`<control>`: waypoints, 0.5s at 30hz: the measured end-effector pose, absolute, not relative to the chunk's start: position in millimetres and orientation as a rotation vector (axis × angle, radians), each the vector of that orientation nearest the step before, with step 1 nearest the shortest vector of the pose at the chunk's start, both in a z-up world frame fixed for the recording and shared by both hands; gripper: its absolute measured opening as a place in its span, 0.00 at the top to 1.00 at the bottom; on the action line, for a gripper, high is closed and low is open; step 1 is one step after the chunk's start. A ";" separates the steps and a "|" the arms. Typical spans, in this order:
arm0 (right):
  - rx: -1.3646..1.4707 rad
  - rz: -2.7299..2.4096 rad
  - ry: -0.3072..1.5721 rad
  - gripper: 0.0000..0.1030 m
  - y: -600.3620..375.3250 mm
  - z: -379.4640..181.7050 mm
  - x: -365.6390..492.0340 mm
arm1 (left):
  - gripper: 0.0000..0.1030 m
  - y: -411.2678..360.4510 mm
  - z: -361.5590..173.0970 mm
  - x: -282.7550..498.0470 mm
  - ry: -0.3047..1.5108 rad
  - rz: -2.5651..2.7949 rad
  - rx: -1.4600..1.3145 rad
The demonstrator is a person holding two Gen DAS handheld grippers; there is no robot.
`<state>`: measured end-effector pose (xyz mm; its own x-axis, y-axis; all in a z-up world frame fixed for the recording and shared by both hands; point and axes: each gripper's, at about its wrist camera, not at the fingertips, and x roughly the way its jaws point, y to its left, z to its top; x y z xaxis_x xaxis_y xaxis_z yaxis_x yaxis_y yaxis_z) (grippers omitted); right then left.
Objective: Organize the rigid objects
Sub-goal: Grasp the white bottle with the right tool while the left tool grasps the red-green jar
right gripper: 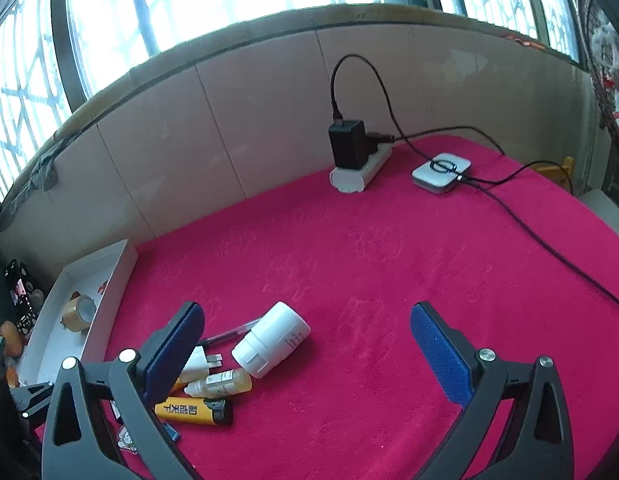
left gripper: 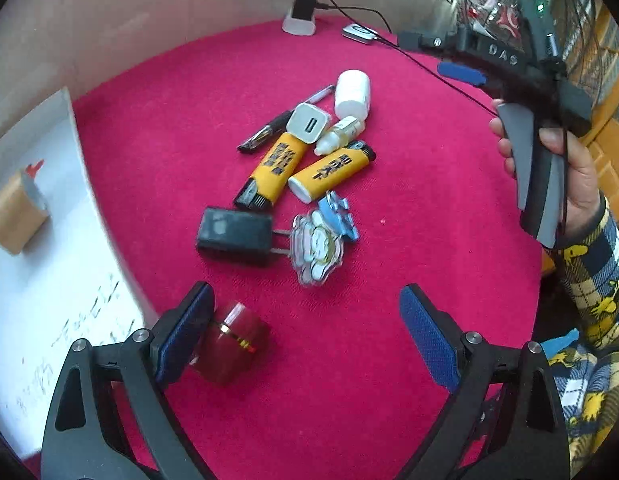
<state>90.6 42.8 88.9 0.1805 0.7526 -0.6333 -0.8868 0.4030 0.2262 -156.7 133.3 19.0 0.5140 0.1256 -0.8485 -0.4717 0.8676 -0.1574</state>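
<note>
Lighters lie heaped among chargers, bottles, pen.

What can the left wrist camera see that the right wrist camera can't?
Only the left view shows the black plug, the red jar beside the left gripper, and the right hand. Only the right view shows the windows and the open right gripper head-on. Both show the white bottle, a yellow lighter, the tape in the tray, and the power strip.
</note>
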 end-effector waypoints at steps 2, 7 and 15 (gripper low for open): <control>-0.231 1.177 0.770 0.00 45.4 83.1 89.9 | 0.10 129.3 18.1 -160.8 0.985 0.407 -0.359; -0.296 1.218 0.791 0.00 54.9 70.3 79.4 | 0.10 127.1 13.1 -180.5 1.001 0.426 -0.350; -0.307 1.202 0.823 0.02 91.3 57.8 67.3 | 0.10 125.8 8.7 -191.8 0.971 0.458 -0.390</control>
<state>67.3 91.3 57.8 0.1207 0.7001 -0.7037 -0.9095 0.3621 0.2042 -191.8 125.8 8.7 0.4839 0.1957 -0.8530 -0.5344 0.8379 -0.1109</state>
